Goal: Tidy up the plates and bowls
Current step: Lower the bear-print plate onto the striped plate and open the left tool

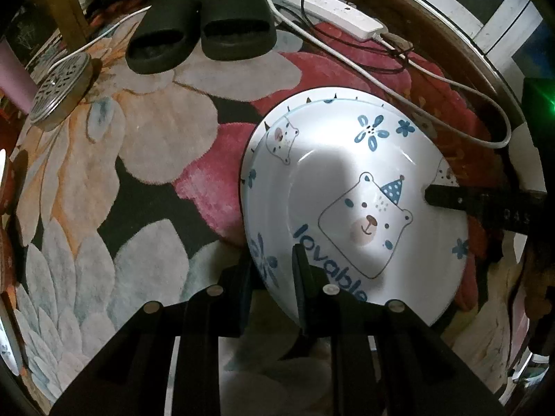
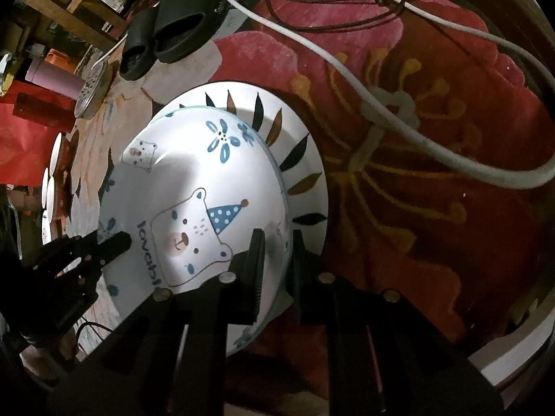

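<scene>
A white bear-print plate (image 1: 347, 180) with the word "lovable" is held over the flowered rug. It lies on top of a second white plate with a dark leaf-pattern rim (image 2: 298, 159), whose edge shows behind it. My left gripper (image 1: 274, 277) is shut on the bear plate's near rim. My right gripper (image 2: 277, 253) is shut on the rim of the bear plate at the opposite side; its finger also shows in the left wrist view (image 1: 461, 201). The left gripper shows in the right wrist view (image 2: 104, 246).
A pair of black slippers (image 1: 201, 27) lies at the far side of the rug. A white power strip (image 1: 333, 10) with white and black cables (image 1: 399, 93) runs behind the plates. A round metal tin (image 1: 59, 90) stands at the left. More white plates (image 2: 52, 180) stand at the far left.
</scene>
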